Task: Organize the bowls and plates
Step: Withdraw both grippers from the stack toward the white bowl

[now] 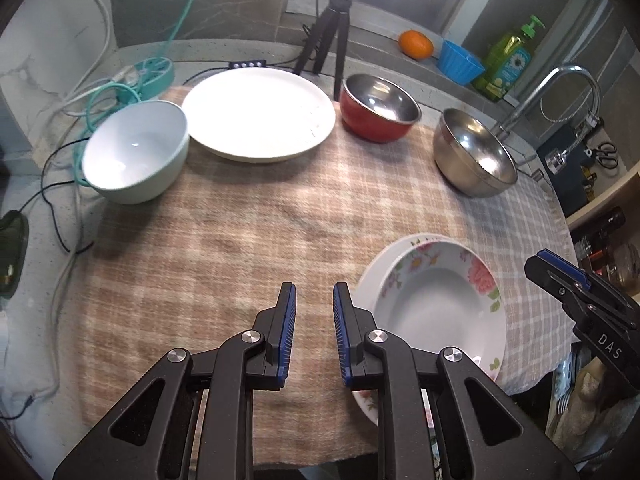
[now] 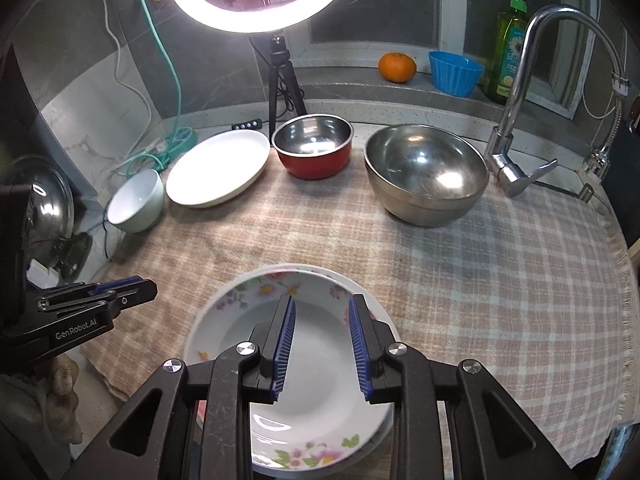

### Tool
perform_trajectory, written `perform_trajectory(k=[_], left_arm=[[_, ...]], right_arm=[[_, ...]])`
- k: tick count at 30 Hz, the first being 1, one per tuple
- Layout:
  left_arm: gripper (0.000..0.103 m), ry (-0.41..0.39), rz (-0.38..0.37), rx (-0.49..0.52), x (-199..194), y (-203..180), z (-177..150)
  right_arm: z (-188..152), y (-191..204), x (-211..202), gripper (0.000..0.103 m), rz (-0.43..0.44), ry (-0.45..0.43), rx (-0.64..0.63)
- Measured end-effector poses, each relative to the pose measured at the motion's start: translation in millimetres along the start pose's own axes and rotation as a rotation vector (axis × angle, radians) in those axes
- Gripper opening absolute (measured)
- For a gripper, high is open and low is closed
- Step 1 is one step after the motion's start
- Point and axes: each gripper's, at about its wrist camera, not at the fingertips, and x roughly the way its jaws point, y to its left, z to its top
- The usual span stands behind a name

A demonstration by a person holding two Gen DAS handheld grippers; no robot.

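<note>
A floral plate lies stacked on a plain white plate at the near edge of the checked cloth; it also shows in the left wrist view. My right gripper hovers open over it, holding nothing. My left gripper is open and empty over bare cloth, left of the stack. At the back stand a white bowl, a large white plate, a red bowl with steel inside and a large steel bowl. The right gripper also shows in the left wrist view.
A ring light on a tripod stands behind the dishes. A tap is at the back right. An orange, a blue cup and a soap bottle sit on the sill. Cables lie at the left.
</note>
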Motion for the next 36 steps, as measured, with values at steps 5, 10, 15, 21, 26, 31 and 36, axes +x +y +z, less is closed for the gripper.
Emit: perform_trajectory(k=[5, 10, 15, 21, 26, 31, 36], left_arm=[[0.016, -0.022, 0.001, -0.028, -9, 21, 13], [0.016, -0.042, 0.003, -0.043, -18, 40, 26], [0.016, -0.064, 0.008, -0.037, -28, 57, 46], [0.016, -0.075, 0.01, 0.003, -33, 73, 81], [0.019, -0.064, 0.011, 0.068, -24, 82, 121], [0.019, -0.025, -0.031, 0.095, -2, 92, 156], [0.019, 0.05, -0.063, 0.144, 33, 98, 187]], right_arm=[[15, 6, 0, 0.025, 0.047, -0.015, 0.028], [29, 11, 4, 0.025, 0.09, -0.021, 0.052], [43, 16, 10, 0.025, 0.139, -0.014, 0.079], [59, 21, 22, 0.025, 0.183, -0.01, 0.127], [70, 21, 42, 0.025, 0.223, 0.017, 0.19], [81, 25, 68, 0.025, 0.262, 0.056, 0.26], [93, 32, 96, 0.025, 0.269, 0.086, 0.29]])
